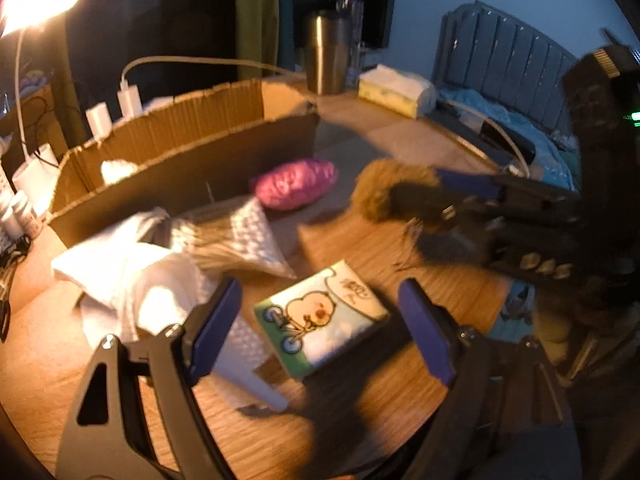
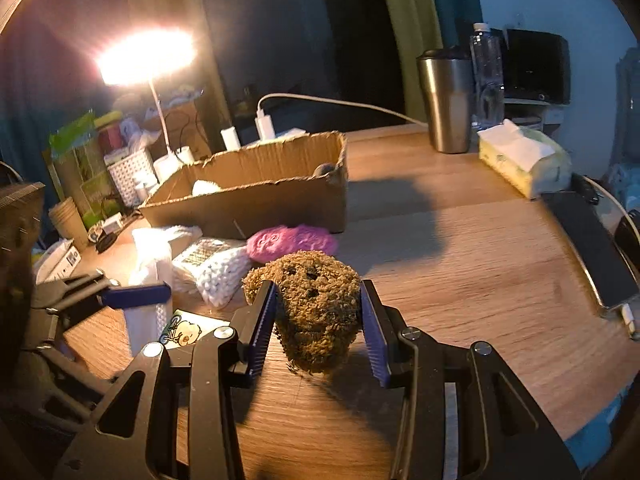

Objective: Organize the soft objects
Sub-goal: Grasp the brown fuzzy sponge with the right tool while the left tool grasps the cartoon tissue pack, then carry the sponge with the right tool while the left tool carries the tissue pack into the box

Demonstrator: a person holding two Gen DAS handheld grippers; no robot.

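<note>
No words or numbers can be read. The tissue packet (image 1: 320,316), lying near the cardboard box (image 1: 180,168), carries a scrawled mark too blurred to make out.

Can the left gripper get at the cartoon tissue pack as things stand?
Probably yes: the left gripper is open, the tissue pack lies flat on the table between its fingers, uncovered. The right gripper, holding the brown plush, is off to the side.

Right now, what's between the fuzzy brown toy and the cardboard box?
The pink plush lies between them, just in front of the box. The right wrist view shows it beyond the brown toy, which the right gripper holds in its jaws.
</note>
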